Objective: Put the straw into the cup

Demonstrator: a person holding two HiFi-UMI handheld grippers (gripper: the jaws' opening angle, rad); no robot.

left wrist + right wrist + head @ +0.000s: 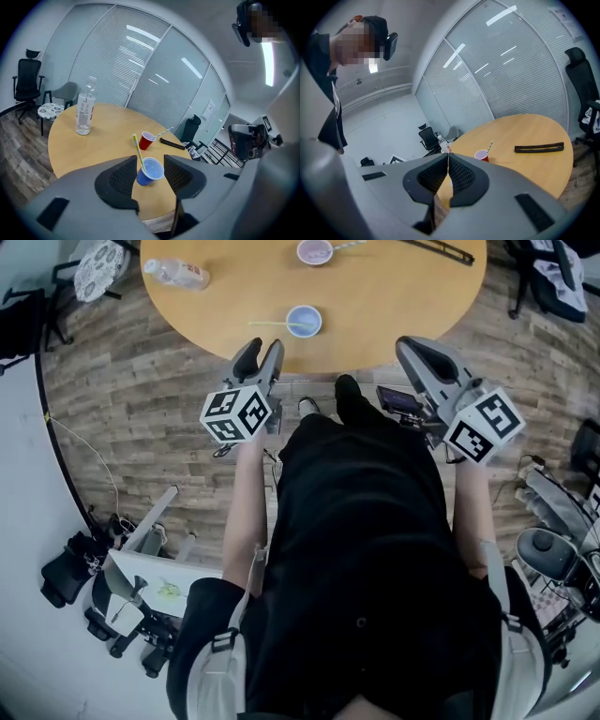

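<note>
A blue cup stands near the front edge of the round wooden table. A yellow striped straw rests in it and leans out over the rim to the left. In the left gripper view the blue cup and its straw show beyond the jaws, untouched. My left gripper is open and empty, held back from the table edge. My right gripper is shut with nothing between its tips, also short of the table.
A red cup with its own straw stands farther back. A clear water bottle is at the table's left, a black strip at the far right. Office chairs ring the table.
</note>
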